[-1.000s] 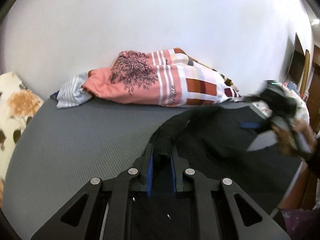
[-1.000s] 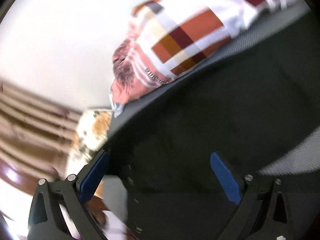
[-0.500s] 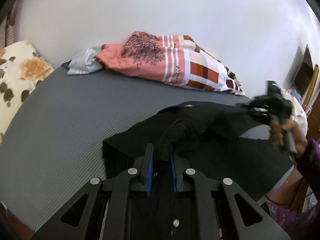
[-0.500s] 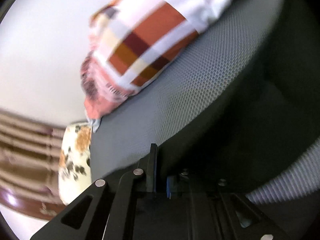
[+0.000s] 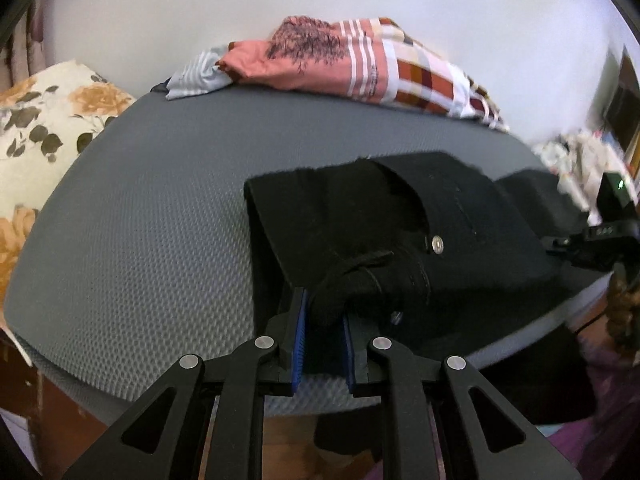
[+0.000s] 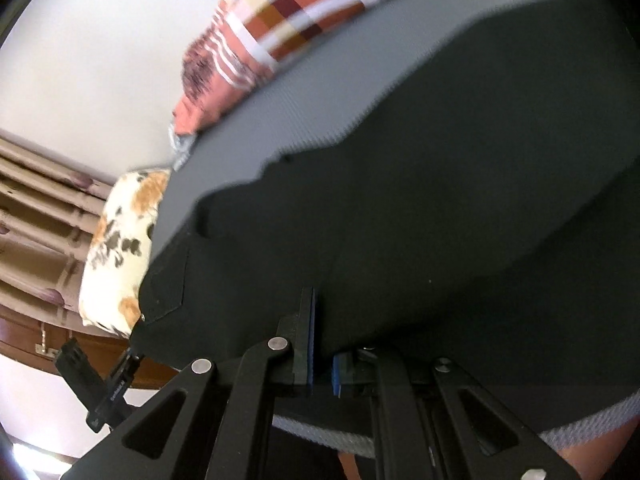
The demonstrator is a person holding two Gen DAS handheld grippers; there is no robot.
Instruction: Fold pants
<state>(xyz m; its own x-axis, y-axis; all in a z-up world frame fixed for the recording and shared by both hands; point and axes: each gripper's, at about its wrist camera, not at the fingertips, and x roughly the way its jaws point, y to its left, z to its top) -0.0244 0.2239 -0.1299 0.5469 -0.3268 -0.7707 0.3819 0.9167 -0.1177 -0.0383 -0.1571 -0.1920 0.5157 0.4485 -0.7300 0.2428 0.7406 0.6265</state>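
The left claw (image 5: 323, 326) was clamped on a bunched fold of the black pants (image 5: 400, 216) — these lay on the grey bed (image 5: 160, 208) just ahead; the right claw (image 6: 325, 344) pinched their fabric too.

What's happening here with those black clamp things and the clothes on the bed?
A person is folding black pants on a grey mattress, holding a two-finger gripper in each hand. The left gripper has its jaws shut on a bunched bit of the fabric near the waistband button. The right gripper is clamped on another edge of the pants. A folded patterned blanket lies by the wall.
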